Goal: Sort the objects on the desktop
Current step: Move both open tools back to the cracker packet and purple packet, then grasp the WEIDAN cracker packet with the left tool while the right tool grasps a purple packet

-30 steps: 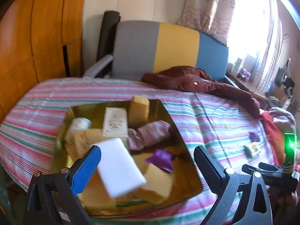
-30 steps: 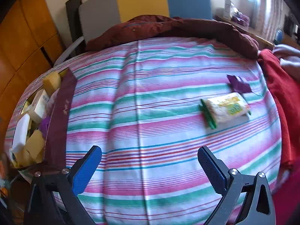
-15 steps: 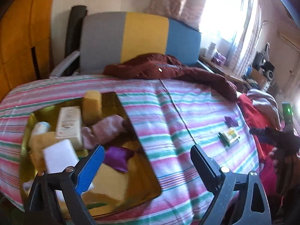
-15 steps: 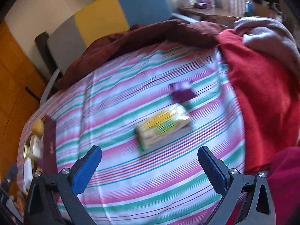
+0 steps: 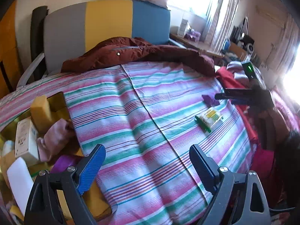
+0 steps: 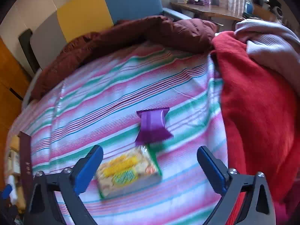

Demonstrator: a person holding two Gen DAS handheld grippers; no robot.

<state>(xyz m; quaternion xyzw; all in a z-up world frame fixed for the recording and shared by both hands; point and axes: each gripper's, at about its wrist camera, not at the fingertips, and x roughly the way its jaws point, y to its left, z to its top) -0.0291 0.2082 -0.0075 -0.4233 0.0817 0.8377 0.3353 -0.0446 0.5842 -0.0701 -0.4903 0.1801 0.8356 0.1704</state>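
My left gripper point(image 5: 147, 153) hangs over the striped bedspread point(image 5: 131, 112), its jaws closing with nothing between them. Beside it on the left, a gold-lined box point(image 5: 58, 98) holds a yellow sponge point(image 5: 40, 110), a white carton point(image 5: 26, 138), a pink cloth point(image 5: 56, 136), a purple packet point(image 5: 63, 163) and a white sponge point(image 5: 18, 180). My right gripper point(image 6: 150, 153) is low over a yellow-green snack packet point(image 6: 129, 172). Its jaws are closing with the packet between them, the pads not pressing on it. Just beyond lies a second purple packet point(image 6: 152, 125).
A maroon jacket point(image 6: 131, 35) lies across the far edge of the bedspread. A red blanket point(image 6: 253, 112) and a pale garment point(image 6: 271, 41) are heaped on the right. Behind stand a grey, yellow and blue chair back point(image 5: 108, 24) and a cluttered desk point(image 6: 206, 11).
The white sponge has dropped into the box and my left gripper has swung right, away from it. My right gripper has travelled to the snack packet. Both jaws have narrowed a little.
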